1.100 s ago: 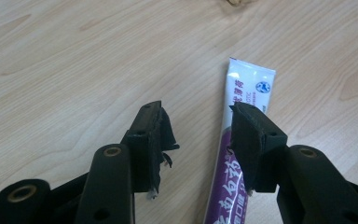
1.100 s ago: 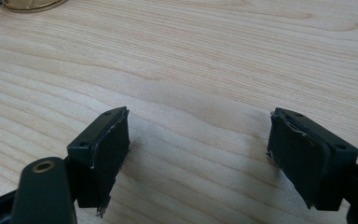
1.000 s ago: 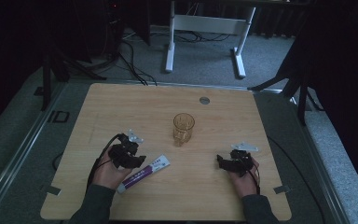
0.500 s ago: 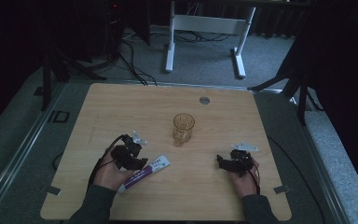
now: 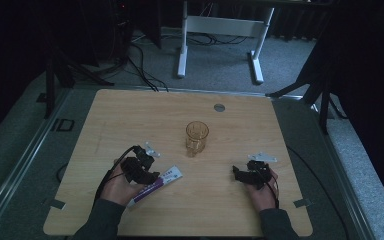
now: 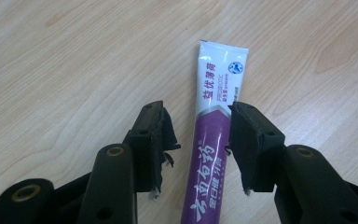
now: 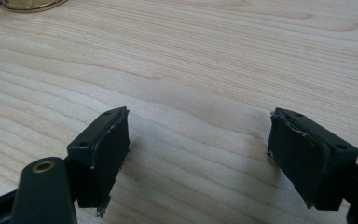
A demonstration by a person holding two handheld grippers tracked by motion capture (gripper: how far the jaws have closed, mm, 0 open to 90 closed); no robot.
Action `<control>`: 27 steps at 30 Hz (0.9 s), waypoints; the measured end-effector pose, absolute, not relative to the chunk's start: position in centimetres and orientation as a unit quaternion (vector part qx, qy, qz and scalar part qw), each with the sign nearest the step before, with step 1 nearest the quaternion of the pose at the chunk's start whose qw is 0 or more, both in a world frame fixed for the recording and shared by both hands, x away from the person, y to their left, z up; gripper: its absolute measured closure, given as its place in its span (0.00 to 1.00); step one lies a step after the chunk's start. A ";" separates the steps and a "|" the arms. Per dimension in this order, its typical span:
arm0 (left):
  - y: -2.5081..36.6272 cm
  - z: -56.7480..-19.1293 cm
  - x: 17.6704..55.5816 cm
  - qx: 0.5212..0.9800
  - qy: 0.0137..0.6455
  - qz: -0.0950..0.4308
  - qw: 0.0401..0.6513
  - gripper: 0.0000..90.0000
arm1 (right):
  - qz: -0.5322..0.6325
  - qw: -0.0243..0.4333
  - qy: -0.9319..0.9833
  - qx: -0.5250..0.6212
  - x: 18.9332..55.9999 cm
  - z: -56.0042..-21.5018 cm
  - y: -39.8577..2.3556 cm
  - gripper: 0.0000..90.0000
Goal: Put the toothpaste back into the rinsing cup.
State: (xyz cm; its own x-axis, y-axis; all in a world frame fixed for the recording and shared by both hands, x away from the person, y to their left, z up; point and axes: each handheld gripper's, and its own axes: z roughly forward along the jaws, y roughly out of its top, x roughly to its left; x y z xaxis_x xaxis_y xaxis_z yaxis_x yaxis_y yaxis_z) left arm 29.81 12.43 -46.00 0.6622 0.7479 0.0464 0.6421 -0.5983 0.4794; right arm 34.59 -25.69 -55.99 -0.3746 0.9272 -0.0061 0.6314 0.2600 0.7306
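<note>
High view is dimly lit, surroundings nearly black; only the desk (image 5: pixel 130 120) is seen clearly. Both gripper views are evenly lit and sharp, with soft shadows cast under the jaws. No glare is noted.

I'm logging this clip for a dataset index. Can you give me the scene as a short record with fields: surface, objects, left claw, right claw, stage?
surface: wooden table
objects: toothpaste tube, purple and white, lying flat; amber cup, upright near the middle
left claw: jaws straddle the tube, have just been closing, a gap shows at the left pad, the right looks close to the edge
right claw: open over bare wood, nothing between the jaws
stage: tube not yet lifted
</note>
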 end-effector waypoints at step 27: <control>12.1 -45.9 29.7 0.894 0.386 0.113 0.197 0.59 | 0.328 0.225 0.761 0.512 34.6 -56.0 -25.7 0.23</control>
